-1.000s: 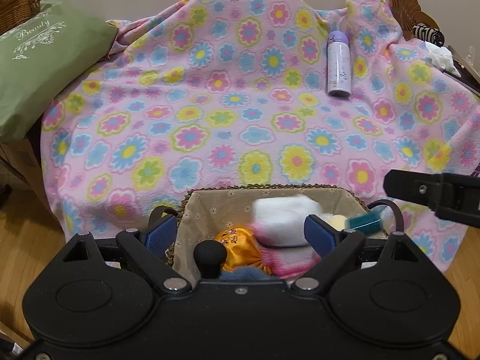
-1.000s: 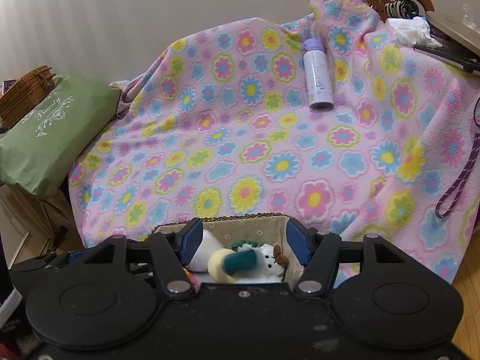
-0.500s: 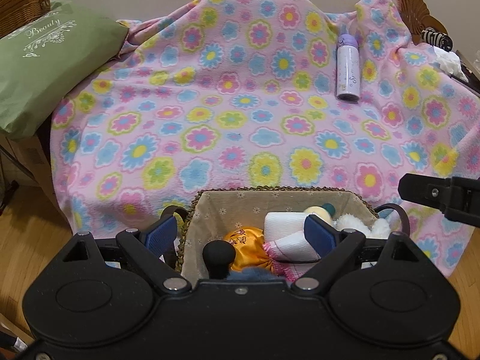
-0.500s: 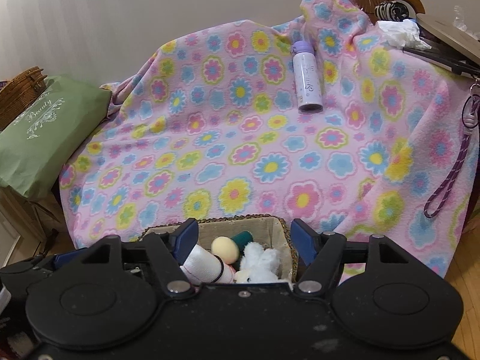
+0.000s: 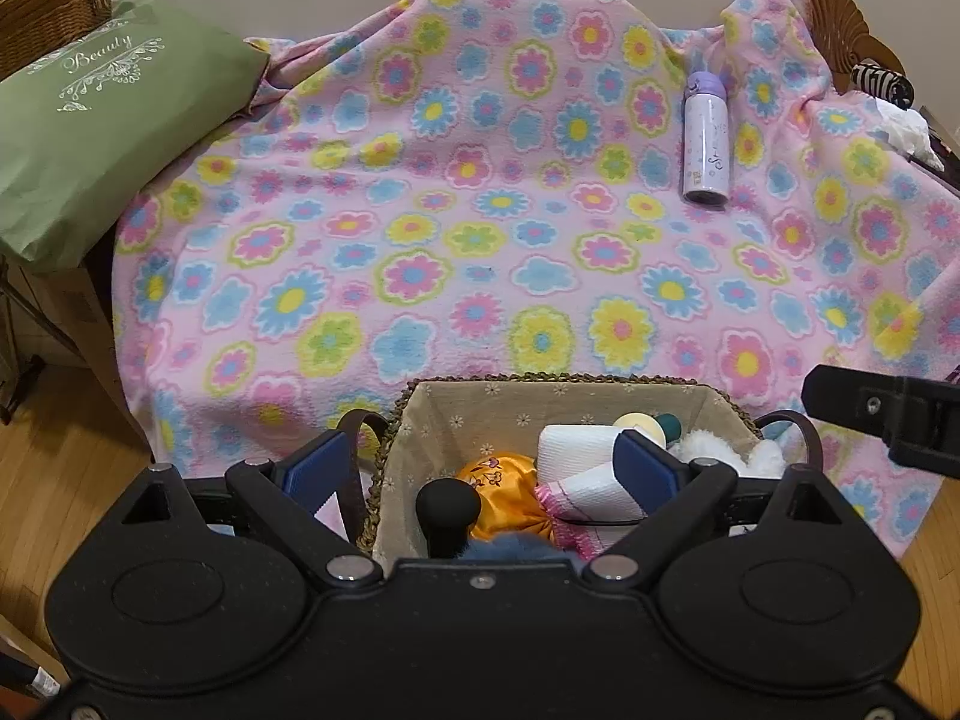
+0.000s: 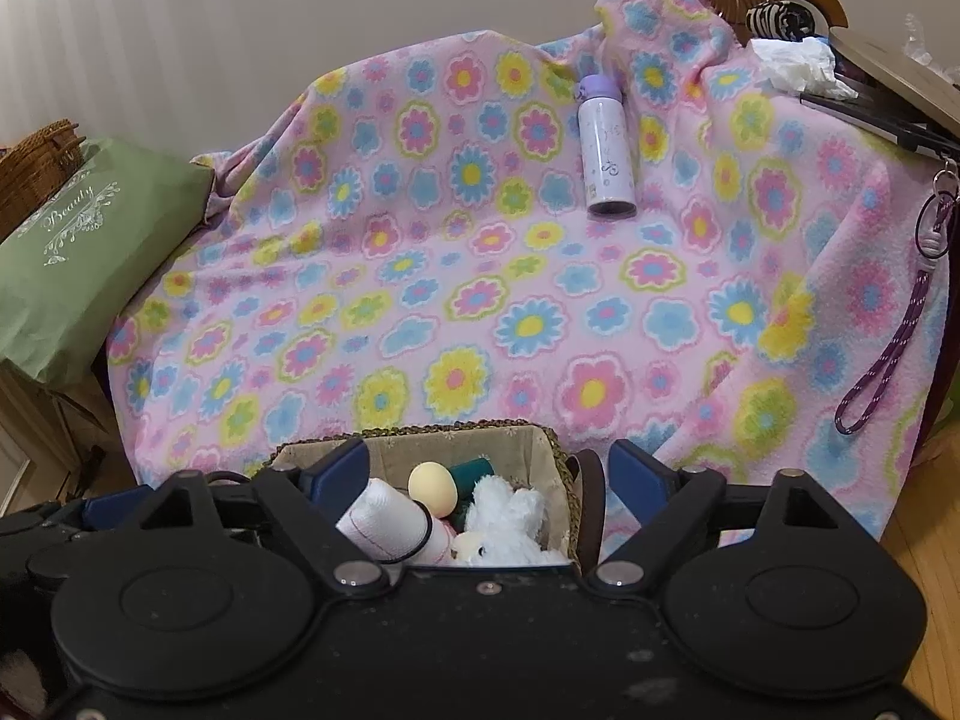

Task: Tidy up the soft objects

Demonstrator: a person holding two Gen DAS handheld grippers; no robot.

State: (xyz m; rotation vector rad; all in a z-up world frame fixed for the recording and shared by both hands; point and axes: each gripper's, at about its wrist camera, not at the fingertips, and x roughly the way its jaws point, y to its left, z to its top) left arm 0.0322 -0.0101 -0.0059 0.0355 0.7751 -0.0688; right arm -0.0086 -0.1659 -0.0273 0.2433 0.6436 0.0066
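Observation:
A woven basket (image 5: 558, 387) with a beige lining stands in front of the flowered blanket (image 5: 480, 228). It holds a rolled white towel (image 5: 576, 450), an orange pouch (image 5: 504, 483), a cream egg-shaped sponge (image 6: 433, 481), a green roll (image 6: 474, 471) and a white plush toy (image 6: 510, 516). My left gripper (image 5: 483, 468) is open and empty above the basket. My right gripper (image 6: 486, 474) is open and empty above the basket's right half (image 6: 540, 438). Its arm shows at the right edge of the left wrist view (image 5: 888, 414).
A lilac bottle (image 5: 707, 138) lies on the blanket at the back right. A green "Beauty" cushion (image 5: 102, 126) and a wicker basket (image 5: 54, 6) are at the left. White tissue (image 6: 798, 63), a flat dark item (image 6: 888, 90) and a purple lanyard (image 6: 888, 360) are at the right.
The white towel roll dropped from between my left fingers into the basket and settled. Both grippers pulled back and up a little from the basket.

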